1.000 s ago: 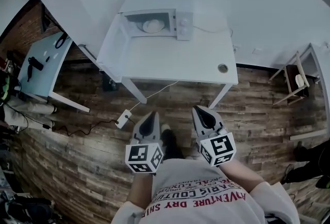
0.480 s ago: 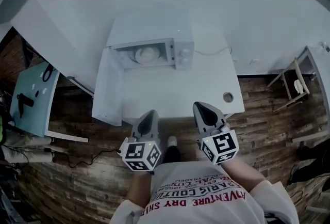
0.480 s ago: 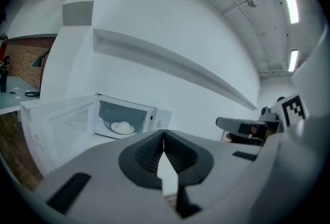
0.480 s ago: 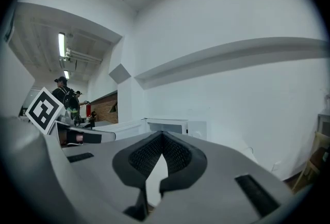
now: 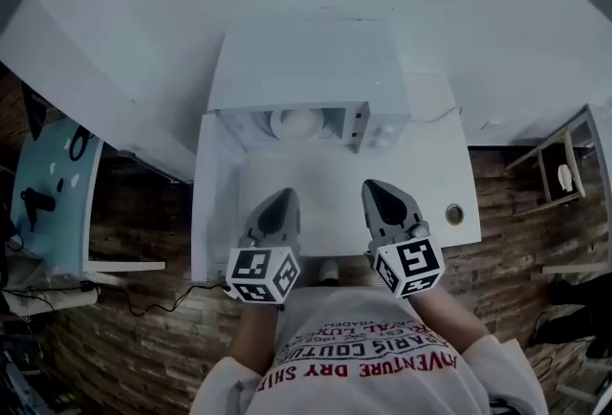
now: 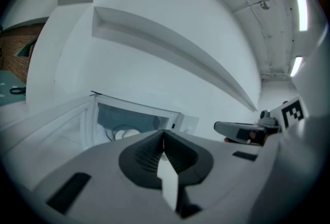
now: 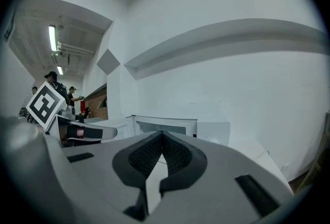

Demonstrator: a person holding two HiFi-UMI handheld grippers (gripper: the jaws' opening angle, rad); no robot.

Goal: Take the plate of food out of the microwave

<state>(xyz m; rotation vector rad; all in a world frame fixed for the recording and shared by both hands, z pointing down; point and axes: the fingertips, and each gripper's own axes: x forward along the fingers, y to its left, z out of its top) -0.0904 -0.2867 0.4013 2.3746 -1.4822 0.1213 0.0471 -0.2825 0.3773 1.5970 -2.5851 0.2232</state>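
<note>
1. Microwave (image 5: pixel 306 69) sits at the back of the white table (image 5: pixel 435 198). Its door (image 5: pixel 216 203) is swung wide open to the left.
2. Plate of food (image 5: pixel 299 123) is inside the microwave cavity, roughly centred. The food is a pale mound, possibly rice or dough; too blurred to tell.
3. Left gripper (image 5: pixel 277 208) is over the front part of the table, pointing at the microwave opening. Its jaws are closed together with nothing between them, and it is well apart from the plate.
4. Right gripper (image 5: pixel 382 201) is beside the left one, level with it and also aimed at the microwave. Its jaws are pressed together and empty.
5. Left gripper view: the closed tips (image 6: pixel 164 140) line up with the open cavity, and the plate (image 6: pixel 124 132) shows just left of them.
6. Right gripper view: the closed tips (image 7: pixel 162 140) point at the microwave front (image 7: pixel 165 126).
7. A round cable hole (image 5: pixel 453 212) is at the table's right front corner.
8. A light blue side table (image 5: pixel 57 184) stands at the far left on the wooden floor (image 5: pixel 143 346).
</note>
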